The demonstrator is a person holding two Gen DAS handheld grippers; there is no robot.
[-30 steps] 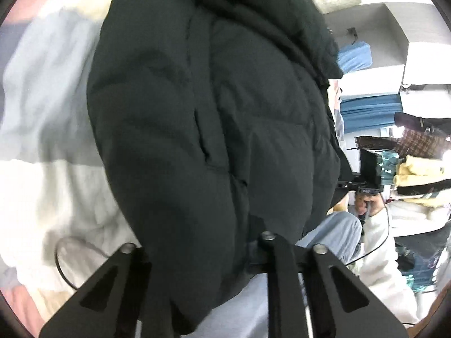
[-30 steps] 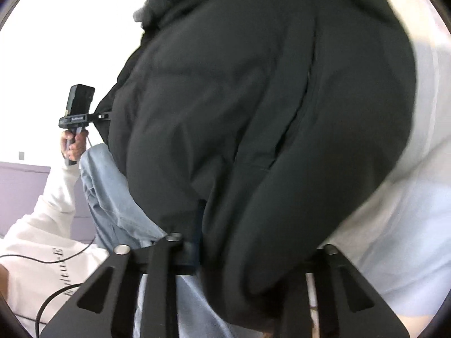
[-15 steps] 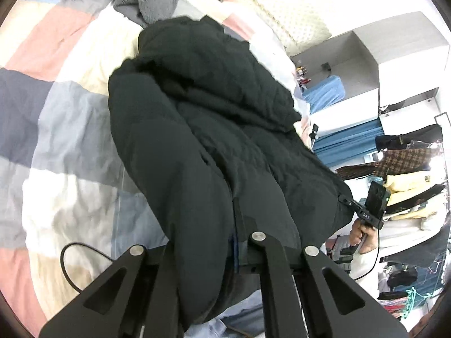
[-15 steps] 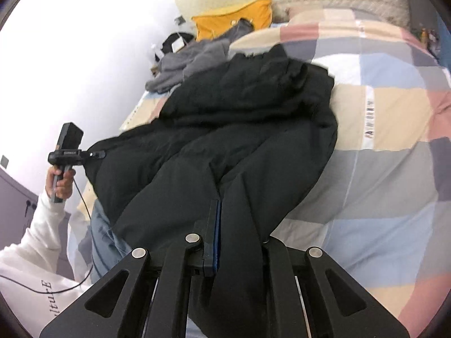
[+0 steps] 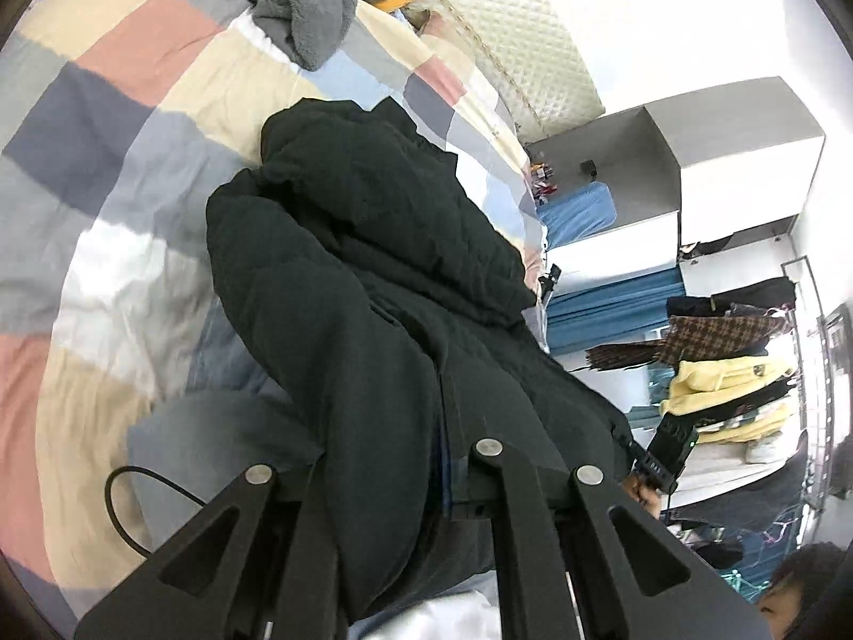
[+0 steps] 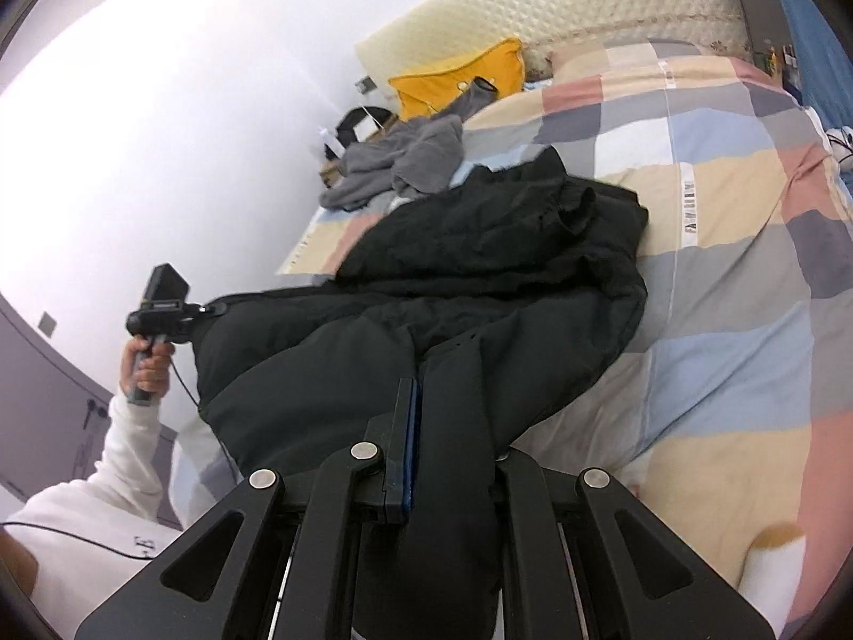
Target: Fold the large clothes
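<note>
Both grippers, left [image 5: 421,480] and right [image 6: 442,458], are clamped on the near hem of the jacket [image 6: 480,288]; its long axis runs away up the bed [image 6: 746,245]; neither is nearer.

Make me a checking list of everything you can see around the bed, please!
Surface: patchwork duvet covers the bed.
Job's things: black puffer jacket spread on the duvet, near end lifted.
Clutter: grey fleece, yellow cushion.
Grippers: left gripper and right gripper each clamp jacket fabric.
Cables: black cable loops on the duvet.
Surroundings: clothes rack, white wall.
</note>
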